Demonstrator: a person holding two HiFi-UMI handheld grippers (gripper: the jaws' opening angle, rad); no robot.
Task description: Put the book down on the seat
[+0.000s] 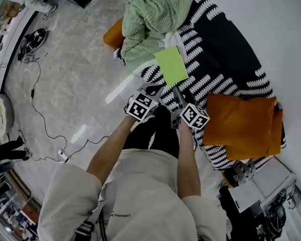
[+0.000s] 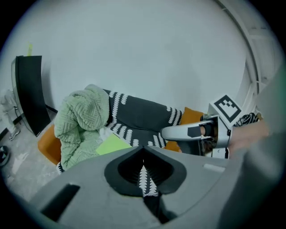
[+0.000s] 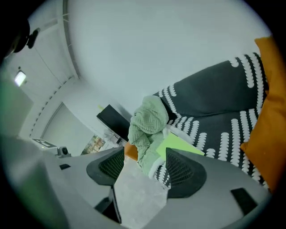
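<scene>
A lime-green book [image 1: 171,64] lies flat on the black seat with white dashes [image 1: 216,70], free of both grippers. It also shows as the green book [image 2: 111,145] and the green book [image 3: 181,145] in the gripper views. My left gripper [image 1: 154,87] hangs just short of the seat's front edge, its jaws shut with nothing between them [image 2: 143,150]. My right gripper [image 1: 177,93] sits beside it, a little below the book, open and empty [image 3: 145,152]. The right gripper [image 2: 196,132] is seen from the left one.
A pale green knitted blanket [image 1: 150,22] is heaped on the seat's left end, over an orange cushion [image 1: 114,34]. Two orange cushions [image 1: 243,125] lie on the right end. Cables [image 1: 40,111] trail over the marble floor. A black screen [image 2: 29,89] stands left.
</scene>
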